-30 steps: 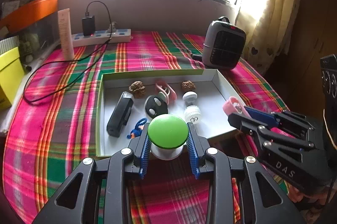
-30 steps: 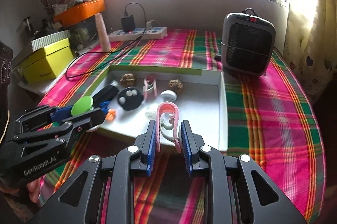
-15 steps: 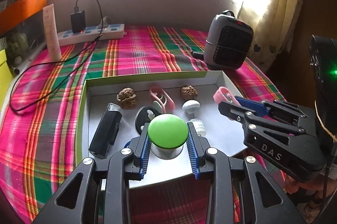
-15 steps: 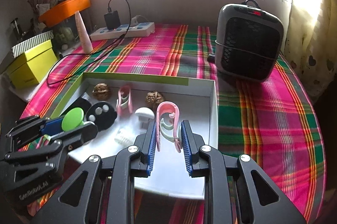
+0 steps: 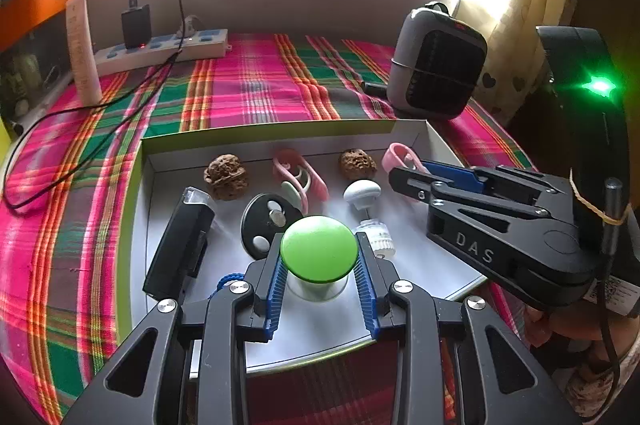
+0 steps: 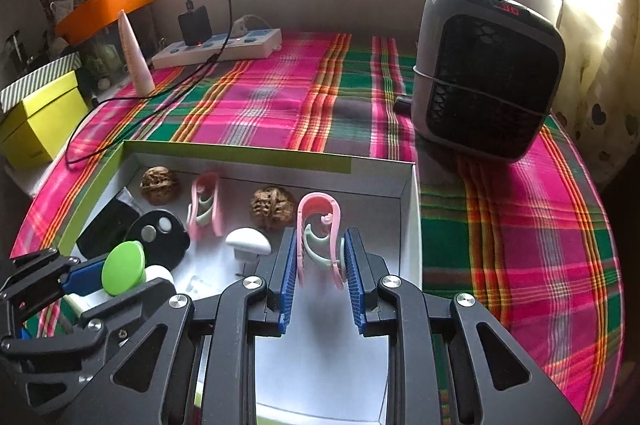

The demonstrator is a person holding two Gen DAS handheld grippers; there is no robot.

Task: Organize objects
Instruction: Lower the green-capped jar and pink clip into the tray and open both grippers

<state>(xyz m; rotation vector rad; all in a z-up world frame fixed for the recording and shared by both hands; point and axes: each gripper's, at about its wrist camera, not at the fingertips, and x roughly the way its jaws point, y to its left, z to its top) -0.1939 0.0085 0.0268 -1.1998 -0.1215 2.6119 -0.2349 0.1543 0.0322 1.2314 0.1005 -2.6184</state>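
My left gripper (image 5: 319,257) is shut on a green-capped white knob (image 5: 318,250), held above the near part of a shallow white box with a green rim (image 5: 136,193). My right gripper (image 6: 320,261) is shut on a pink clip with pale green inner parts (image 6: 318,225), hovering over the box's right side (image 6: 408,225). Inside the box lie two walnuts (image 5: 226,176) (image 5: 358,163), a second pink clip (image 5: 298,177), a black disc with two buttons (image 5: 266,221), a white-capped knob (image 5: 363,192), a black rectangular device (image 5: 180,241) and a blue cord (image 5: 228,279).
The box sits on a pink and green plaid cloth (image 6: 280,97). A grey heater (image 6: 486,73) stands at the back right. A power strip with a black charger and cable (image 6: 218,45), a pink tube (image 6: 136,55) and a yellow box (image 6: 40,117) are at the back left.
Both grippers have moved forward and a little down over the box, each still holding its object. The box contents now lie closer beneath them.
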